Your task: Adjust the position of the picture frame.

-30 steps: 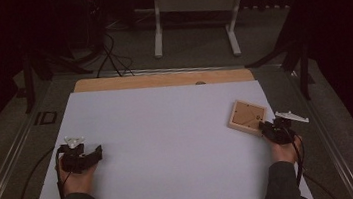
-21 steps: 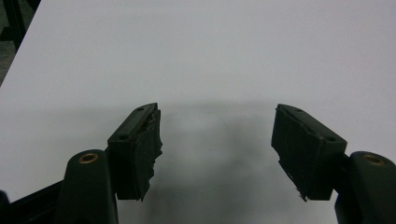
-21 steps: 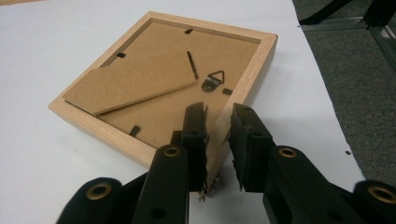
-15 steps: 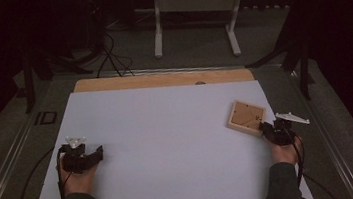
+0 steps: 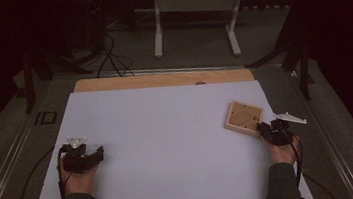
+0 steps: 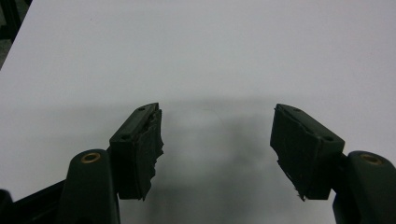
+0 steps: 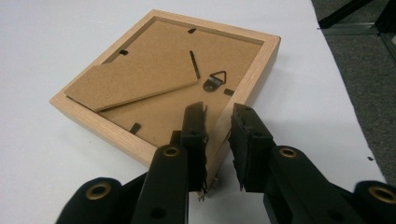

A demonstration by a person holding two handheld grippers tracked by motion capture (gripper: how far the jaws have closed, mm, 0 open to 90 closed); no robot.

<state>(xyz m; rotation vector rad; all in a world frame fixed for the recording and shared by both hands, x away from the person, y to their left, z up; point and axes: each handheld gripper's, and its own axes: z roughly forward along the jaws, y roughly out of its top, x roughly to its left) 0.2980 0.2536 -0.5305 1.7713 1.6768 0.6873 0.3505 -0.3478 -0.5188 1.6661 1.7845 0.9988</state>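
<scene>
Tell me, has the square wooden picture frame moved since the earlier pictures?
No. The square wooden picture frame lies at the same spot near the right edge of the white table sheet.

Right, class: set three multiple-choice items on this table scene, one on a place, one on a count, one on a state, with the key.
1. Where does the wooden picture frame lie on the white sheet?
A near its right edge
B at its centre
C near its left edge

2. How many picture frames are on the table?
A one
B two
C three

3. How does the frame lie?
A upright on its stand
B face down, back showing
C face up

Key:
1 A, it lies by the right hand-held gripper in the high view.
2 A, a single frame is on the sheet.
3 B, the hanger and backing board face up.
</scene>
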